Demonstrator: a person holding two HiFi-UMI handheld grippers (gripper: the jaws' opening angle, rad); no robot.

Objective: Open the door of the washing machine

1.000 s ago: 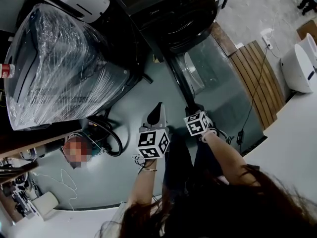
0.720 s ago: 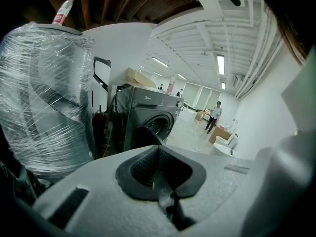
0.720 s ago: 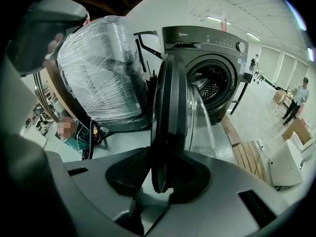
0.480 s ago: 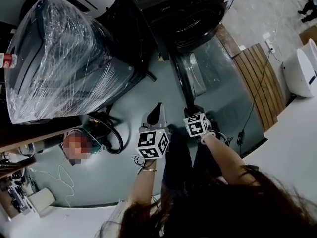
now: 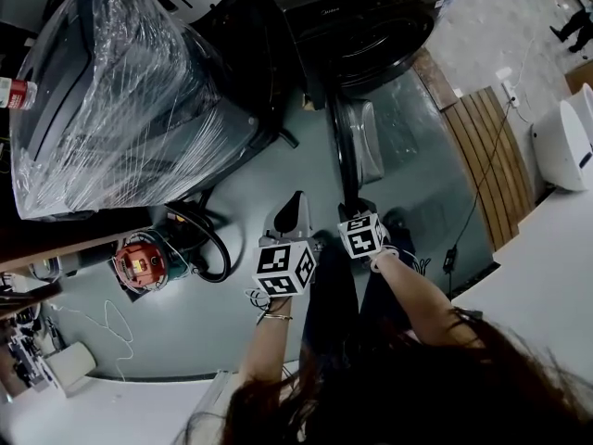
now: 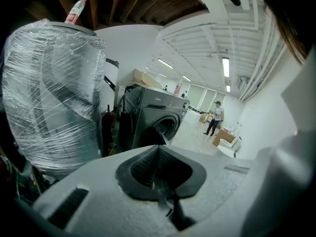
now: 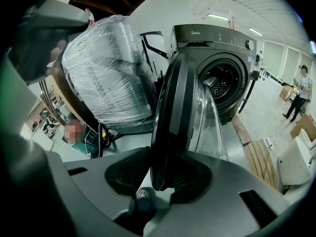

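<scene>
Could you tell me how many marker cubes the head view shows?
2. The left cube tops the left gripper; the right cube tops the right gripper, whose jaws have just been opening with the door between them. None seems hidden.

**A:** What lettering is showing here?

**B:** One brand word (image 7: 191,32) is showing in small pale letters on the dark washing machine (image 7: 222,48). It is sitting at the top left of the front panel, above the drum opening, and is appearing to read "Midea".

**A:** Is anything else reading clearly?

**B:** No. A red label is wrapping the bottle (image 6: 75,11) standing on the film-wrapped appliance (image 6: 49,93), but its print is coming out too small to read.
</scene>
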